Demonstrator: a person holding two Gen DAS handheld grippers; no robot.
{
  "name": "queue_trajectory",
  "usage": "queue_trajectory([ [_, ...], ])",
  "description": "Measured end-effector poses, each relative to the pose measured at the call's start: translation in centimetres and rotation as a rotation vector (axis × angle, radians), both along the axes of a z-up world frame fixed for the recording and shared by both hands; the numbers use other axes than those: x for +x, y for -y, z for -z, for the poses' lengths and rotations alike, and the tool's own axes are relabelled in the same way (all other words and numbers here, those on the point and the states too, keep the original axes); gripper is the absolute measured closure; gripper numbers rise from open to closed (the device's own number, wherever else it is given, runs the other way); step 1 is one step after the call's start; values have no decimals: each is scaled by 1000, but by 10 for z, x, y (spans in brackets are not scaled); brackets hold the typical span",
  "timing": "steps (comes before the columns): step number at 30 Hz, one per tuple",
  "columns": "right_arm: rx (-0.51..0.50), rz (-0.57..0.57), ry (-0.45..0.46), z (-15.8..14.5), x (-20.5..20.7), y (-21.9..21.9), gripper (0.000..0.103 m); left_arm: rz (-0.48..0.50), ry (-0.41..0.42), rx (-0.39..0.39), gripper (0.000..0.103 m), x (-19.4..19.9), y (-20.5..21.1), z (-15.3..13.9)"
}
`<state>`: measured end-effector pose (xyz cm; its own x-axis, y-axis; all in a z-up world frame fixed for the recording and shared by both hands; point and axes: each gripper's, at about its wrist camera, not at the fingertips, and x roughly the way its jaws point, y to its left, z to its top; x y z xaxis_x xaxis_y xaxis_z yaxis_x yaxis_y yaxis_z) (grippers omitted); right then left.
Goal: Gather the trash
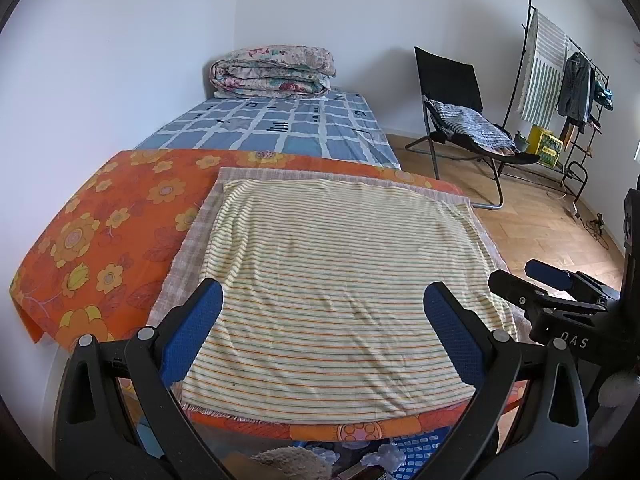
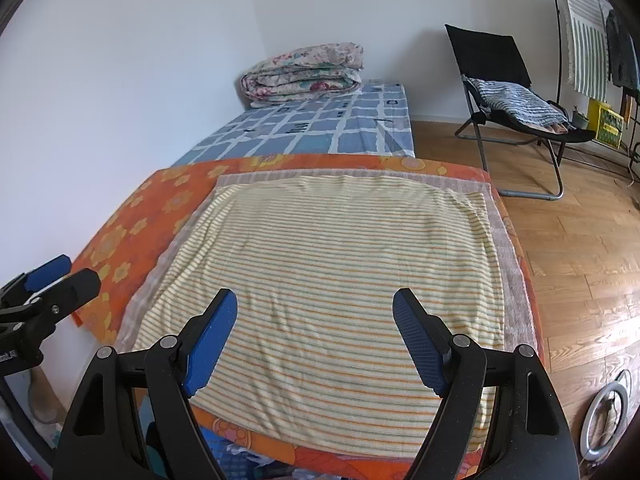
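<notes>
In the left wrist view, the left gripper (image 1: 323, 304) is hanging with its two blue fingers (image 1: 192, 332) spread, pinching nothing, over one striped towel (image 1: 332, 280) lying on an orange floral cover (image 1: 100, 232). Crumpled trash (image 1: 380, 458) is showing at 6 o'clock.

In the right wrist view, the right gripper (image 2: 315, 316) is also holding two fingers (image 2: 420, 344) spread and empty. One folding chair (image 2: 504, 92) is standing at 2 o'clock, one folded quilt (image 2: 304, 72) at 12.

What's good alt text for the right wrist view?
Open right tool hovers over a striped towel spread flat on an orange floral cloth, nothing between its blue pads. Behind lie a blue checked bed with a folded quilt, and a black chair on wood floor.
</notes>
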<state>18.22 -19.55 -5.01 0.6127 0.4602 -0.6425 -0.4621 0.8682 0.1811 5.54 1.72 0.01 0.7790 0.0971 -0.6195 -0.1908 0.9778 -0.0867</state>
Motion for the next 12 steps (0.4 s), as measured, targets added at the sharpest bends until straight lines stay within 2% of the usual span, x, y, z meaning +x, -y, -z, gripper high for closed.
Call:
queue_trajectory([
  [12, -6, 0, -3, 2, -1, -1, 23, -14, 9, 35, 1, -5, 2, 3],
])
